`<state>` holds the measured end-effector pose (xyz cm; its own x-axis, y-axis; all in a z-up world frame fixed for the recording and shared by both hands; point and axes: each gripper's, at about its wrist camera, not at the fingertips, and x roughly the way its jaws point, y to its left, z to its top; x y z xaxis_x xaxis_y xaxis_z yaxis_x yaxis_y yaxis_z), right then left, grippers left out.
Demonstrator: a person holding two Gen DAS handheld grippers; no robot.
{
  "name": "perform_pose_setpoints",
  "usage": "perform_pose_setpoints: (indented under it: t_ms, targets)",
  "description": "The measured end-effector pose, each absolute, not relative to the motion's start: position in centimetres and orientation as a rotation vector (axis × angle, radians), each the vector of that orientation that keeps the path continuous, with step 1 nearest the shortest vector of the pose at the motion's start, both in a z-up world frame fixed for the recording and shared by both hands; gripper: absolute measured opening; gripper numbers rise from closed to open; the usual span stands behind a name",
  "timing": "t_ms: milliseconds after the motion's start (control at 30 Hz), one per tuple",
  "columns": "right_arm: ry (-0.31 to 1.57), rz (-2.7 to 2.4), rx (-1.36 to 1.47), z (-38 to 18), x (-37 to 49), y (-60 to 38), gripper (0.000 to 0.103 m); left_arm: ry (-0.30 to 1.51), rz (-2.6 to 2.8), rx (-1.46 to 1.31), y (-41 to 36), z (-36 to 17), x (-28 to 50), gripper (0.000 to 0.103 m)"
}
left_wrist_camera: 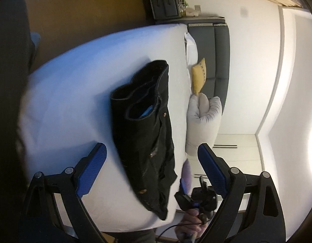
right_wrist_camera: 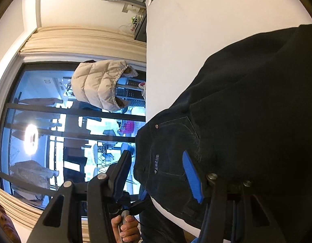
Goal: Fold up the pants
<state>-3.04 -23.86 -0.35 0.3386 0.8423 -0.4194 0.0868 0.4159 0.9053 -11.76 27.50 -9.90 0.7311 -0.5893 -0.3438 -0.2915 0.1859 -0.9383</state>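
Black pants (left_wrist_camera: 143, 121) lie partly folded on the white bed (left_wrist_camera: 75, 91), waist and pockets towards me. My left gripper (left_wrist_camera: 151, 147) hovers over their near part, its jaws wide open and gripping nothing. Beside the pants' edge shows a blue pad (left_wrist_camera: 183, 182) of my right gripper, with a hand on the handle. In the right wrist view the pants (right_wrist_camera: 246, 101) fill the right side. My right gripper (right_wrist_camera: 156, 152) stands open astride the pocket layer. One pad (right_wrist_camera: 192, 178) lies against the cloth under a thicker fold; the other finger (right_wrist_camera: 123, 166) is clear of the edge.
A grey headboard (left_wrist_camera: 212, 50), a yellow cushion (left_wrist_camera: 199, 75) and a rolled grey quilt (left_wrist_camera: 204, 121) sit at the bed's far end. A dark nightstand (left_wrist_camera: 166, 4) stands beyond. A large window (right_wrist_camera: 44, 131) and a hanging beige puffer jacket (right_wrist_camera: 99, 85) face the bed's side.
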Motion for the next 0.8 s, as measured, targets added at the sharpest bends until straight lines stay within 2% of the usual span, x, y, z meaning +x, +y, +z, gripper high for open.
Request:
perform_pose_setpoints:
  t_ms: [333, 400, 433, 500, 533, 667, 800]
  targets:
    - [1.144, 0.624, 1.060, -0.9, -3.7, -24.1, 0.057, 0.738, -0.286, -1.383, 26.8, -10.0, -8.7, 0.091]
    - [1.144, 0.622, 1.055, -0.7, -3.5, -24.2, 0.057, 0.740, -0.315, -1.378, 26.4, -9.8, -7.7, 0.074]
    - [1.146, 0.622, 1.049, -0.6, -3.3, -24.2, 0.057, 0.745, -0.337, -1.391, 26.1, -9.8, -7.4, 0.059]
    - [1.158, 0.619, 1.034, -0.6, -2.8, -24.0, 0.057, 0.751, -0.353, -1.395, 25.7, -9.8, -6.8, 0.044]
    - [1.163, 0.617, 1.027, -0.6, -2.7, -23.8, 0.057, 0.760, -0.356, -1.375, 25.4, -9.7, -6.5, 0.032]
    - [1.231, 0.597, 0.947, -1.0, -1.5, -22.4, 0.057, 0.768, -0.364, -1.309, 24.8, -8.8, -6.2, 0.022]
    - [1.280, 0.585, 0.933, -2.5, -0.4, -21.5, 0.057, 0.778, -0.354, -1.266, 24.7, -8.2, -6.0, 0.019]
